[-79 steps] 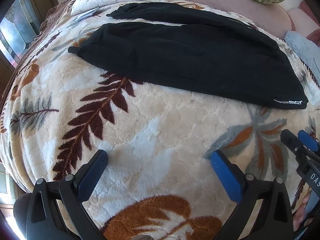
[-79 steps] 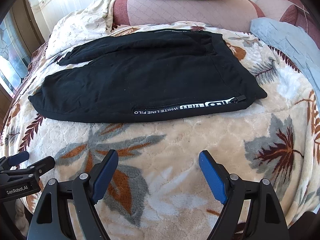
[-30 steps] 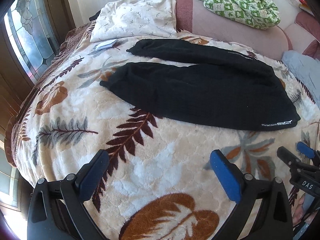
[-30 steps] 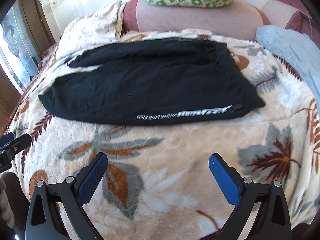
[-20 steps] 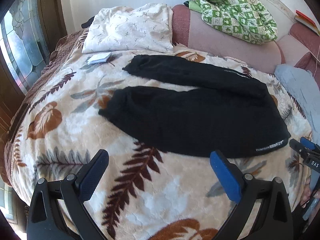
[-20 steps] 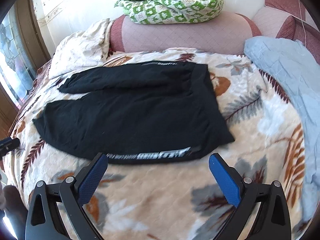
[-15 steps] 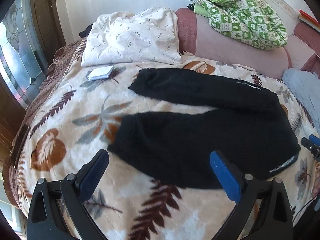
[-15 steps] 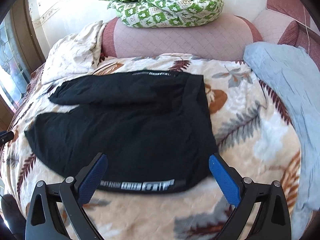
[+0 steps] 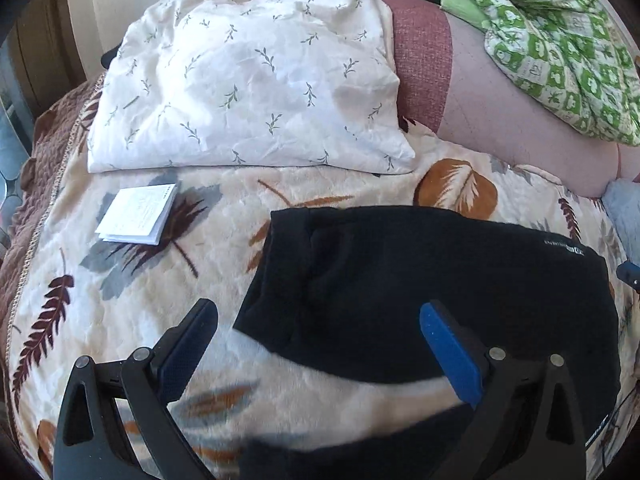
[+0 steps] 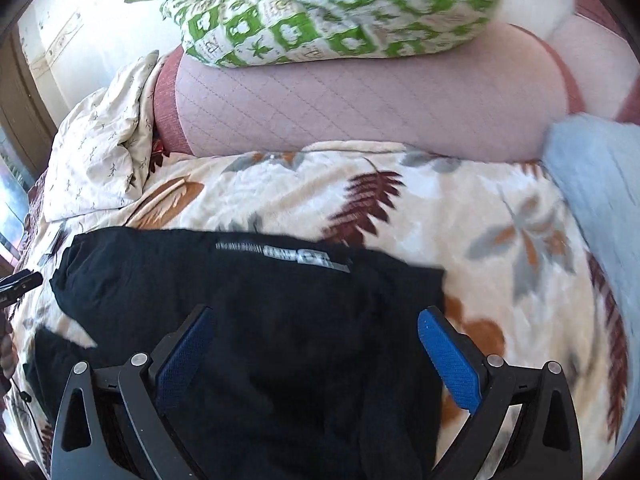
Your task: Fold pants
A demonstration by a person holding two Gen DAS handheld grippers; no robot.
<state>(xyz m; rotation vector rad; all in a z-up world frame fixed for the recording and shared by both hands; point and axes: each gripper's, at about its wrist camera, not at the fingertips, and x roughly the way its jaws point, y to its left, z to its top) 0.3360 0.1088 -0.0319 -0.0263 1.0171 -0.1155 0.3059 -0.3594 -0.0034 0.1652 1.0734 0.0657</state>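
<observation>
Black pants [image 9: 420, 280] lie flat on a leaf-patterned blanket [image 9: 200, 220], legs to the left and waist to the right. My left gripper [image 9: 318, 316] hangs open above the cuff end of the far leg, holding nothing. In the right wrist view the pants [image 10: 280, 320] fill the lower middle, with white lettering [image 10: 296, 258] along the far edge. My right gripper [image 10: 316, 320] is open over the waist part, nothing between its blue pads [image 10: 448, 356]. The near leg is mostly hidden under the gripper frames.
A white pillow [image 9: 248, 80] with leaf sprigs lies at the bed head, and a small white booklet [image 9: 138, 216] rests left of the pants. A pink bolster [image 10: 360, 108] carries a green checked quilt [image 10: 328, 8]. A light blue cloth [image 10: 600, 184] lies at the right.
Both grippers moved forward from the near edge of the bed over the pants toward the far leg and waist. They stayed open; the pants have not shifted.
</observation>
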